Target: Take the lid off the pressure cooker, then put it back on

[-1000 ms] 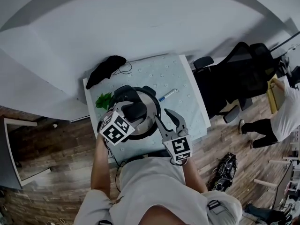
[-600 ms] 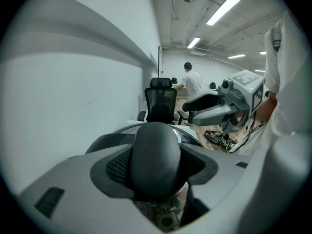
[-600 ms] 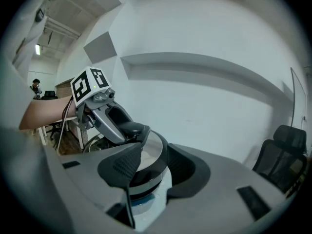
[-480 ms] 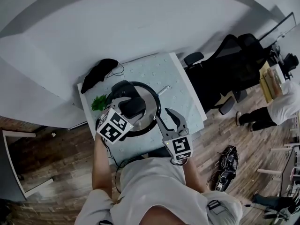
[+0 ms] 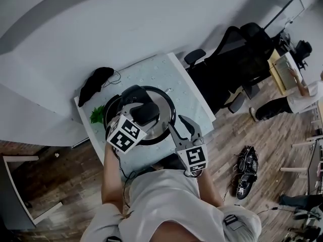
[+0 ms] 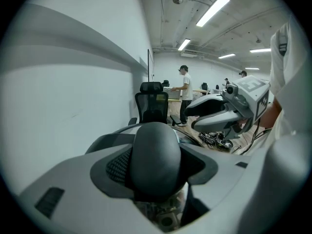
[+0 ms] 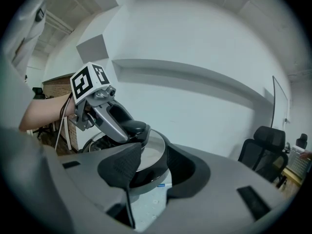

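We see flat, even light from ceiling tube lamps (image 6: 212, 9) in strongly bowed fisheye frames with black corners, a soft sheen on the lid (image 7: 152, 148), and the left gripper (image 6: 156, 162) looming blurred, out of focus, close to its lens.

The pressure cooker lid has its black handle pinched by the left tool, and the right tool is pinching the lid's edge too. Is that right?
Not quite. The left tool does pinch the black handle of the lid. The right tool is pinching nothing, though. The right gripper view shows its jaws standing wide apart, with the lid only seen beyond them.
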Demonstrator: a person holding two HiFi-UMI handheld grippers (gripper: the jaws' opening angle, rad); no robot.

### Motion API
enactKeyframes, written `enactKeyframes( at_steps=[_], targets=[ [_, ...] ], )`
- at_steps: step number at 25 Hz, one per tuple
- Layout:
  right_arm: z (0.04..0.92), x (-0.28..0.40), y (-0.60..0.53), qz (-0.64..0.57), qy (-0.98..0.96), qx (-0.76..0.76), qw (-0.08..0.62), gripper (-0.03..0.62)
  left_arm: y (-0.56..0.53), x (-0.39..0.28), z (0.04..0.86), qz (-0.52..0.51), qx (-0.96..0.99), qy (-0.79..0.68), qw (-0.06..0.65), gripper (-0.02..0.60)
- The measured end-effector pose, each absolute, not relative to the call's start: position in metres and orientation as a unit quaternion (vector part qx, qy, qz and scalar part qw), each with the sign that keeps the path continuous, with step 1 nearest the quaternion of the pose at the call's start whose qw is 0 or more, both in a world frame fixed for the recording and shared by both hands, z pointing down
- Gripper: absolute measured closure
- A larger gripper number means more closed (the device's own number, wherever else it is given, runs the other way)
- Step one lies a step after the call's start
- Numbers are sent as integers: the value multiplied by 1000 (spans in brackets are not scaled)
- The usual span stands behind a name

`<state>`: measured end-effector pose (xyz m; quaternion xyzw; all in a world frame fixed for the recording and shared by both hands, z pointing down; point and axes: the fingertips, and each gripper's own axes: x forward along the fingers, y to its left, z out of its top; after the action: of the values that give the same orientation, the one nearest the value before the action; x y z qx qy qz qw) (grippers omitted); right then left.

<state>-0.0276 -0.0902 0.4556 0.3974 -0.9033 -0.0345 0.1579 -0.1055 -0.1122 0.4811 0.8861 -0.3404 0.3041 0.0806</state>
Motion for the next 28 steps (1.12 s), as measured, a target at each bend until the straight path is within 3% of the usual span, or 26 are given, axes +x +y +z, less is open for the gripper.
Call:
enactKeyframes(
  at_steps=[28],
  targets=[
    [486,153,-157,-4,-905,394,159,428,-175,72,525,330,867,-356,112,308]
  ],
)
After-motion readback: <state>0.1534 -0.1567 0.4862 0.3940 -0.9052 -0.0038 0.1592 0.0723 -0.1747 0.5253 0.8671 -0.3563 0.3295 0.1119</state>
